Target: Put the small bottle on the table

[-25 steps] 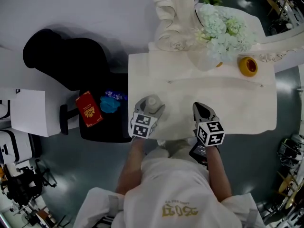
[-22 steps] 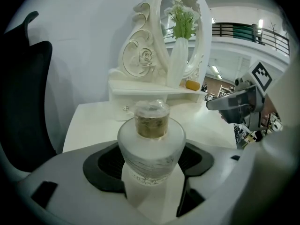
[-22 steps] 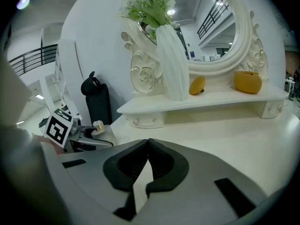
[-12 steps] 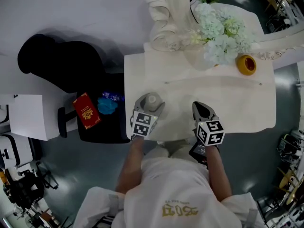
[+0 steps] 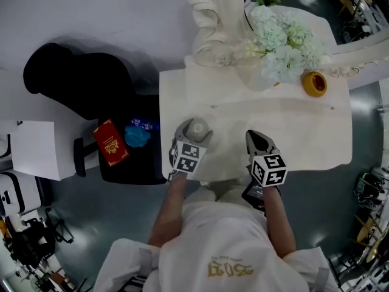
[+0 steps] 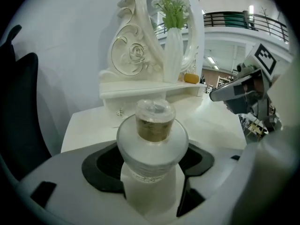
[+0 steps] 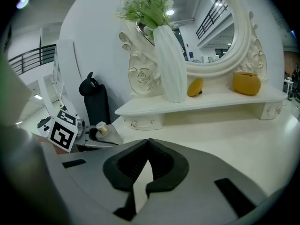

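- We clamp our left hand-held gripper [image 5: 192, 131] on the small bottle [image 6: 152, 142] (clear-capped), upright over the counter [image 5: 304, 132].
- Our right hand-held gripper [image 7: 147, 148] is closed, empty.

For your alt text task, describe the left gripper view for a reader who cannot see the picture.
The left gripper holds a small bottle with a round cap upright between its jaws. Beyond it are a white table, a vase of flowers before an ornate mirror, and the right gripper at right.
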`<state>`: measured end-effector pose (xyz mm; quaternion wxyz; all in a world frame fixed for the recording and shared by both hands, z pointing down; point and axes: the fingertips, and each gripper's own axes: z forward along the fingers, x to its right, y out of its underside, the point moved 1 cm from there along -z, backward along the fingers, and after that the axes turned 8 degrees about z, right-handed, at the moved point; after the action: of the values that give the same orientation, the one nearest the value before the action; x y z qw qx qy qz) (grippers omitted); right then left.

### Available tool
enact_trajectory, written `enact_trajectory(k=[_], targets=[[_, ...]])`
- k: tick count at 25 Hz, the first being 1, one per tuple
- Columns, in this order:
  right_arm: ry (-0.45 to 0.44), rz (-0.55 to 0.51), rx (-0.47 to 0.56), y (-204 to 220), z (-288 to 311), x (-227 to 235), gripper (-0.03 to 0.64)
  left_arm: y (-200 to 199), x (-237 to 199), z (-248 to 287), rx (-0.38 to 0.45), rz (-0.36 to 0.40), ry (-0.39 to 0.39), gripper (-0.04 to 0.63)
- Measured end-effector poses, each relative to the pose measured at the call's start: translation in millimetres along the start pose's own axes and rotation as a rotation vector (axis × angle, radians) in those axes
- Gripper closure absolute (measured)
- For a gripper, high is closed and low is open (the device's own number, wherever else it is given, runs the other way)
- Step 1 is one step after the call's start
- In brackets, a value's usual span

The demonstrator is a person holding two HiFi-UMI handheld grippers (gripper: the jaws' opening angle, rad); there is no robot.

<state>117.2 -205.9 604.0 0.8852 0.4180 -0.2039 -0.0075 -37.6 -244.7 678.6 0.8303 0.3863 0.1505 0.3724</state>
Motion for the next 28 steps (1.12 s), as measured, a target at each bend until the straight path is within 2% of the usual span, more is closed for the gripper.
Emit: enact_trajectory(k=[4,11,14,22,26,28], targets=[[0.002,-0.006,0.009,-2.4,-4.6,-1.1,0.603,1.9,-1.3,0.4,-0.004,-0.048,-0.013,0.241],[0.003,-0.014,0.024,-1.4,-15.6,-4.8,0.604,-3.0,0.6,-7.4,-0.002,-0.049,-0.032,0.230],[-0.003,-0.022,0.031,-1.6,-21.3,-9.4,0.604,-0.3,1.5,-13.4,-0.014,-0.039,-0.063,0.216],[-0.015,-0.040,0.049,3.6,-38.2,-20.4,0.603,2.7,3.4,-34.0,0.002,-0.045,-0.111,0.236],[-0.023,-0.049,0.064,3.6,-45.1,-27.2,0.604,-5.7,1.9,-51.2,0.063,-0.051,-0.144,0.250],[-0.027,-0.054,0.072,4.3,-47.8,-30.6,0.604,-14.3,-1.8,-63.3,0.119,-0.036,-0.180,0.287]])
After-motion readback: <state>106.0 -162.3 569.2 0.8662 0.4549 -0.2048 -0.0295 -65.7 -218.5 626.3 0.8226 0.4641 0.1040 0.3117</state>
